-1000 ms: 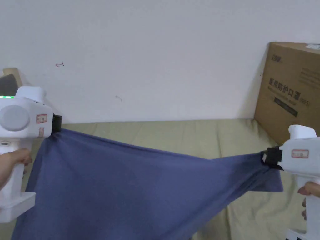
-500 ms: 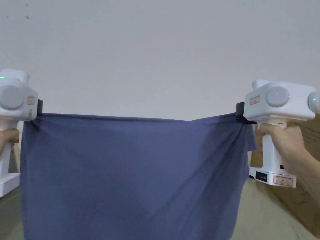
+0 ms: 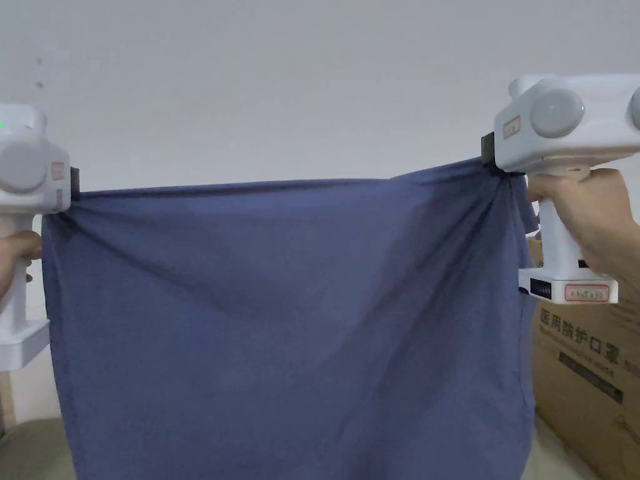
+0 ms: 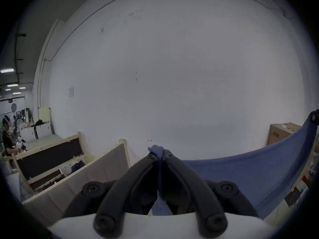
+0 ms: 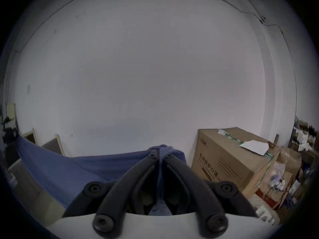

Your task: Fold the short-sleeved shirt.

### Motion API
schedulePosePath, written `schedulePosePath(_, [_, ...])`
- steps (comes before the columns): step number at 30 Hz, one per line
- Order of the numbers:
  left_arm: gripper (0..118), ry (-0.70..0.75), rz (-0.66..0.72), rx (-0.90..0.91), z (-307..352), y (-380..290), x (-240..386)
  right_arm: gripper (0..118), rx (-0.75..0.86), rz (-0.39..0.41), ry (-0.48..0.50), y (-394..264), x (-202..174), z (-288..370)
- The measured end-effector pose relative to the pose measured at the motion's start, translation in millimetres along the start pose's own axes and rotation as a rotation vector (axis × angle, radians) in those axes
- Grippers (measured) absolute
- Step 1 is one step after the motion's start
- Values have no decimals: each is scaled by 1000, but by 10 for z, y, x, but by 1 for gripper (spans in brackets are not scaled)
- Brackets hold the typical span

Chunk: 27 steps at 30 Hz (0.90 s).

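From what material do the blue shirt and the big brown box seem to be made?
Blue shirt: apparently a thin, matte knit fabric, perhaps cotton; it drapes in soft folds between the grippers. Brown box: cardboard, matte, with flat printed sides and taped edges.

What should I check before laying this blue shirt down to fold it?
1. Left gripper shut on the shirt: ok.
2. Right gripper shut on the shirt: ok.
3. Top edge taut between the grippers: ok, though the right end sits higher.
4. Cloth flat: not ok, it bunches at the right gripper.
5. Bottom hem free: cannot tell, out of frame.
6. Cardboard box apart from the shirt: cannot tell.
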<state>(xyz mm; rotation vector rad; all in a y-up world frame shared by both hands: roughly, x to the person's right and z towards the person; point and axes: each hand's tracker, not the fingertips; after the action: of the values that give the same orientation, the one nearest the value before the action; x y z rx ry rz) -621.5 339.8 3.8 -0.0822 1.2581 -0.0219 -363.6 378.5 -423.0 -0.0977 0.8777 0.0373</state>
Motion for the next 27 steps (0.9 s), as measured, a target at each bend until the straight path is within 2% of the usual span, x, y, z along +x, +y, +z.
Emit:
schedulePosePath(1, [3, 11, 15, 9, 0, -12, 16, 0, 1, -6, 12, 6, 18, 7])
schedulePosePath(5, [3, 3, -81, 33, -17, -277, 114, 0, 3, 19, -17, -210, 9, 14])
schedulePosePath(9, [3, -1, -70, -48, -268, -841, 215, 0, -119, -17, -3, -751, 29, -220])
schedulePosePath(15, [3, -10, -81, -312, -793, -2295, 431, 0, -366, 23, -4, -2110, -18, -780])
schedulePosePath(20, [3, -33, -89, -552, -867, -3669, 581, 0, -622, 59, 0, -3526, 31, -1126])
schedulePosePath(23, [3, -30, -75, -652, -739, -4244, 565, 0, -727, 23, -2, -4223, 116, -1095])
schedulePosePath(27, [3, -28, -62, -732, -459, -4613, 490, 0, -829, -26, -18, -4816, 271, -850])
